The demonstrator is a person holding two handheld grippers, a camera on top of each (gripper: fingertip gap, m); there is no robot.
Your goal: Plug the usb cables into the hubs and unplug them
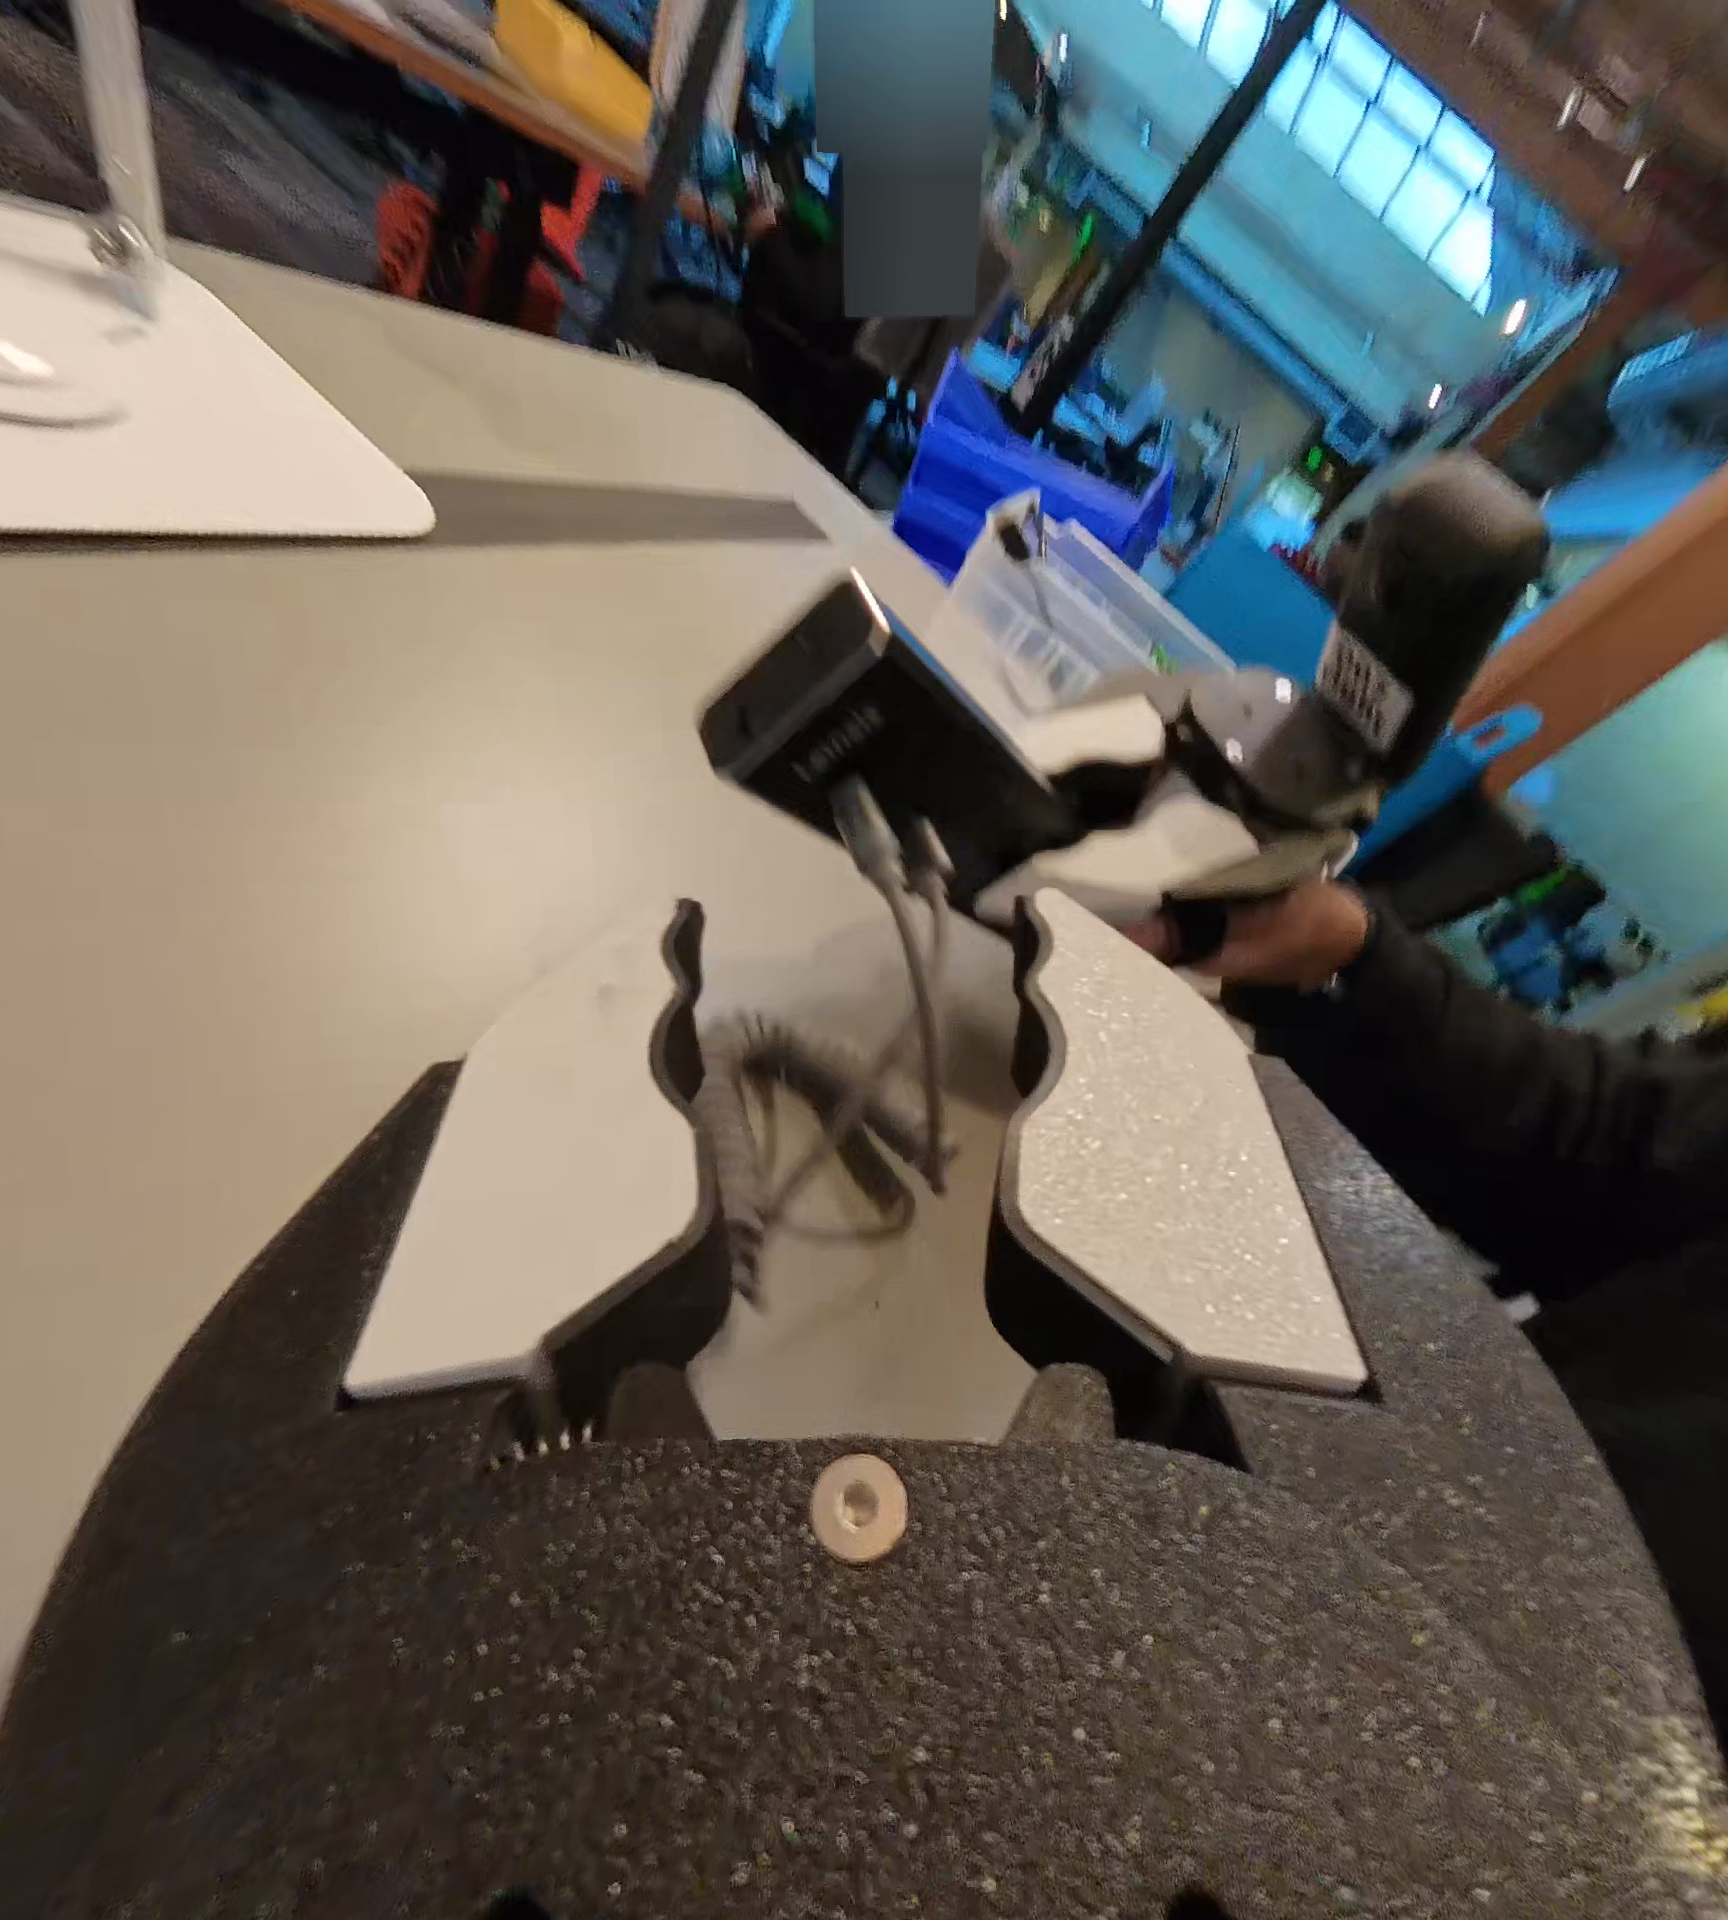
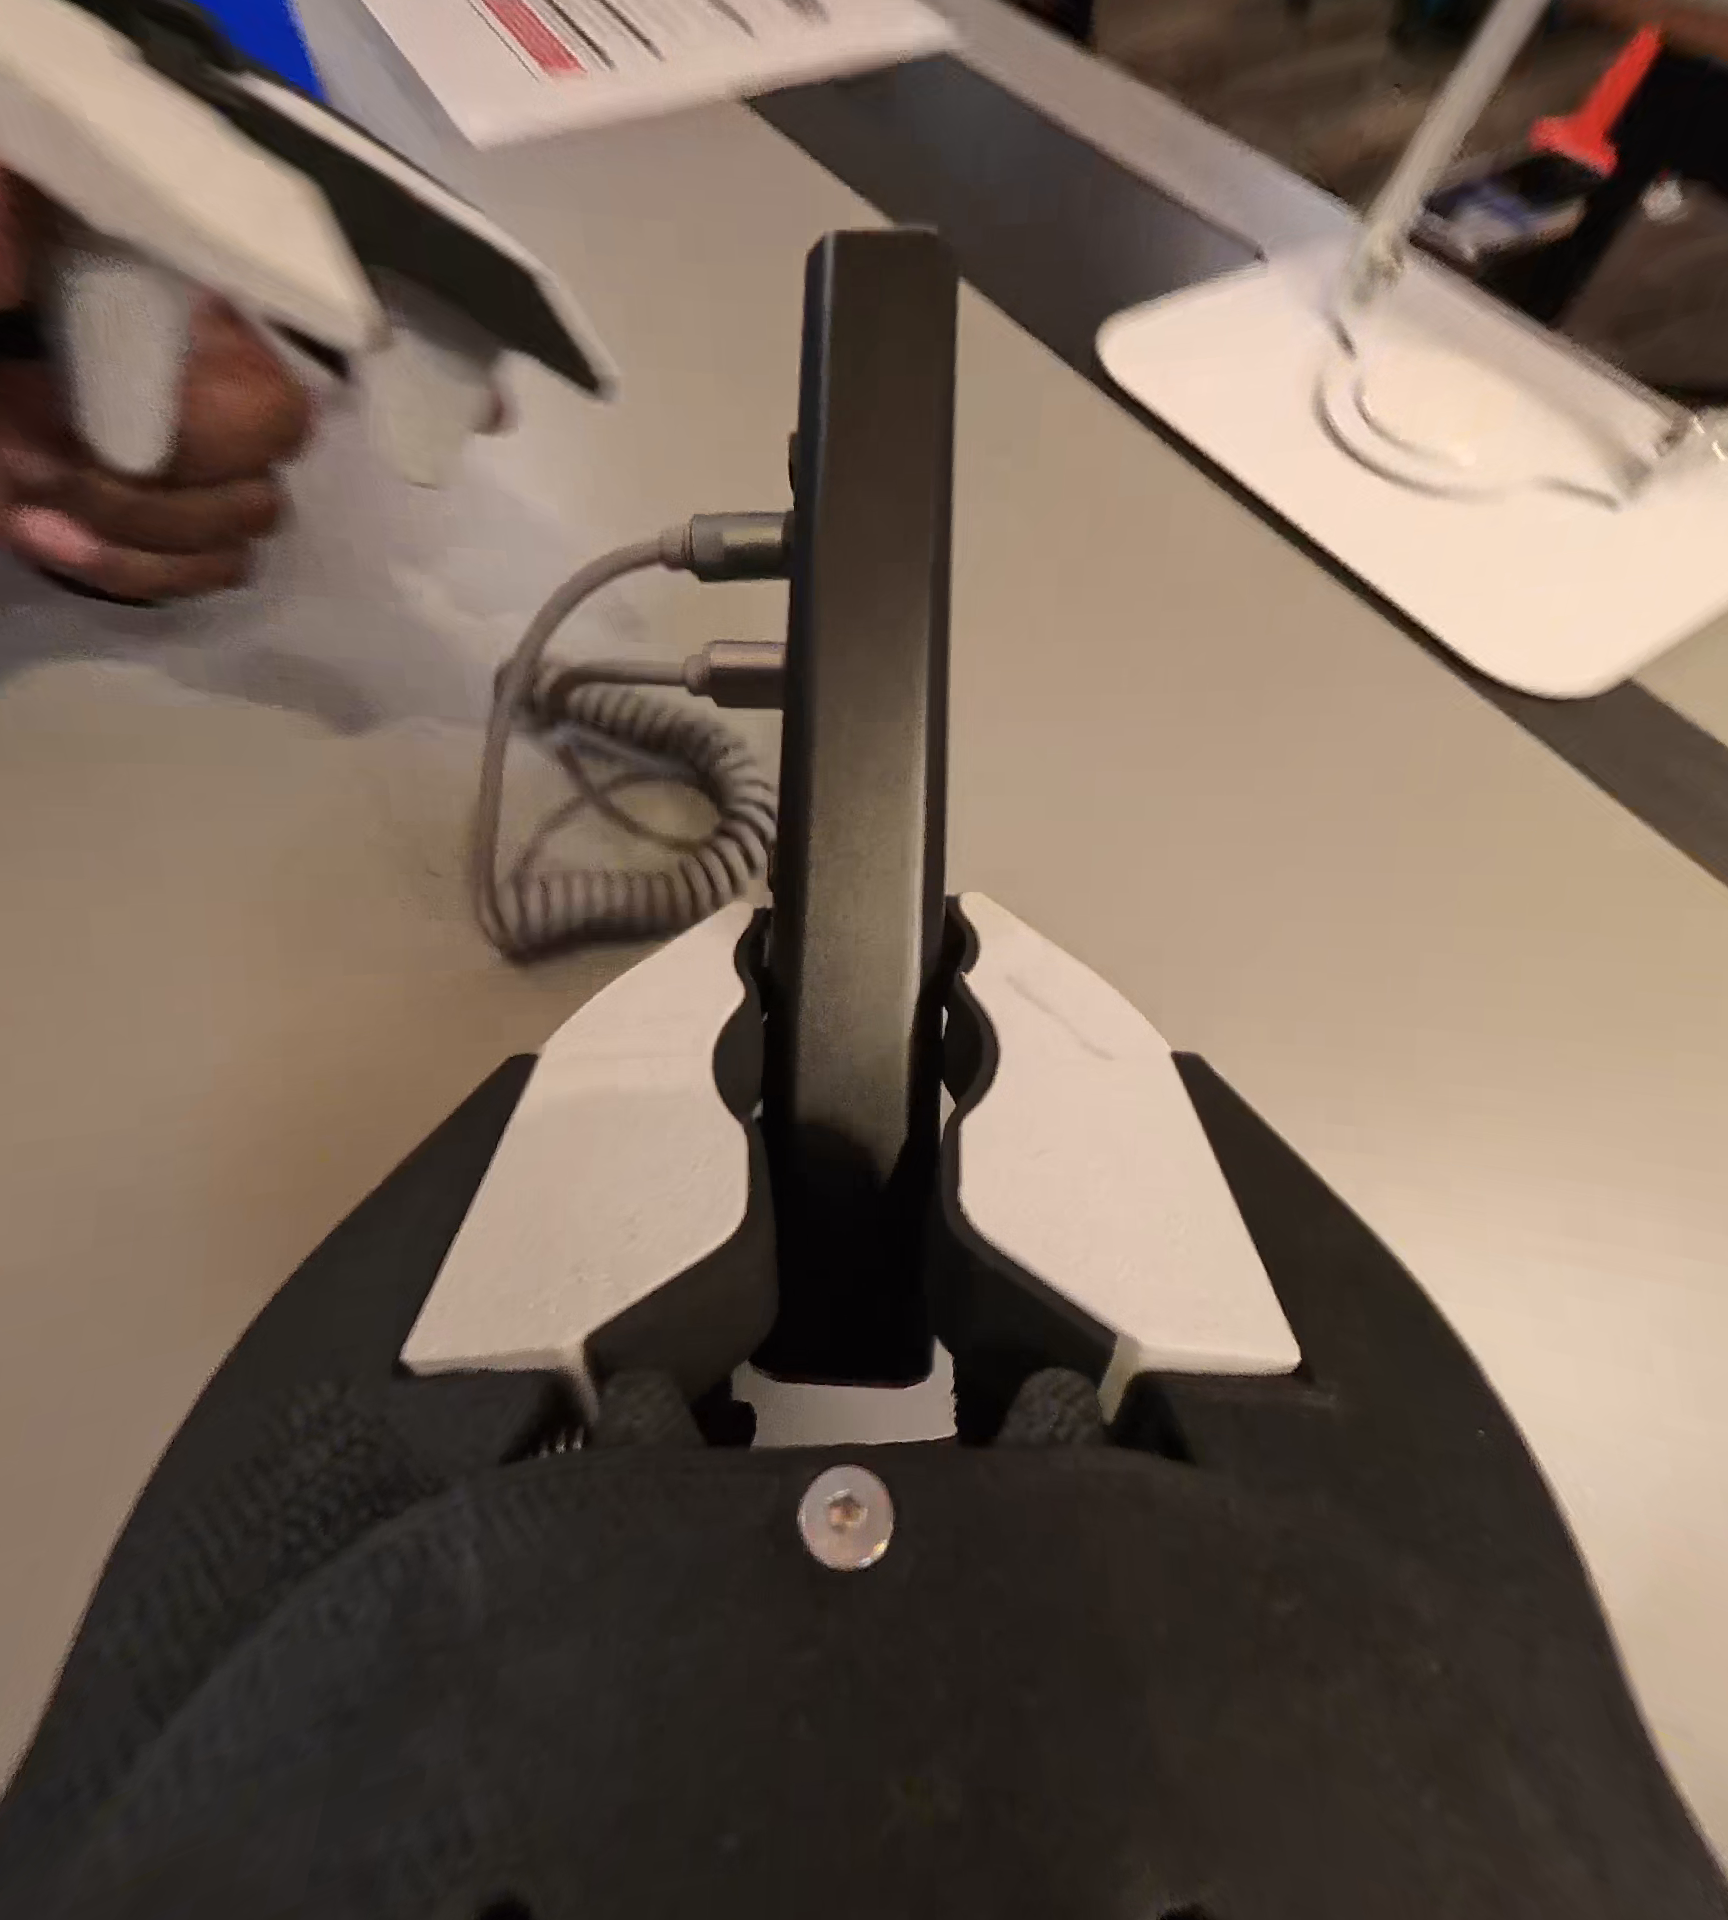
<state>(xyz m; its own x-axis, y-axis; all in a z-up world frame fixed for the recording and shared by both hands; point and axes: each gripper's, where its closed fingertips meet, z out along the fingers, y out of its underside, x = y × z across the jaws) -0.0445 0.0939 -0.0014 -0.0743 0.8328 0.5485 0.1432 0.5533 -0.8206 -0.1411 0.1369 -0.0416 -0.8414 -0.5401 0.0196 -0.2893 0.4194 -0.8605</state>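
Observation:
My right gripper [image 2: 855, 925] is shut on a black USB hub [image 2: 865, 623] and holds it on edge above the table. Two grey USB plugs [image 2: 735, 540] sit in ports on the hub's left side. Their cables run down to a coiled grey cable [image 2: 631, 810] lying on the table. In the left wrist view the hub [image 1: 839, 727] is held by the right gripper [image 1: 1130, 790] at the upper right, with the cables [image 1: 901, 935] hanging from it. My left gripper [image 1: 855, 925] is open and empty, just below the hub, over the coiled cable [image 1: 787, 1122].
The beige table [image 1: 268, 831] has a dark strip [image 1: 611, 514] across it. A white stand base with a clear post [image 2: 1462, 457] sits at the far right. A white printed sheet [image 2: 652, 52] lies at the back. Blue bins [image 1: 1005, 468] stand beyond the table edge. Tip to tip, the grippers are about 12 centimeters apart.

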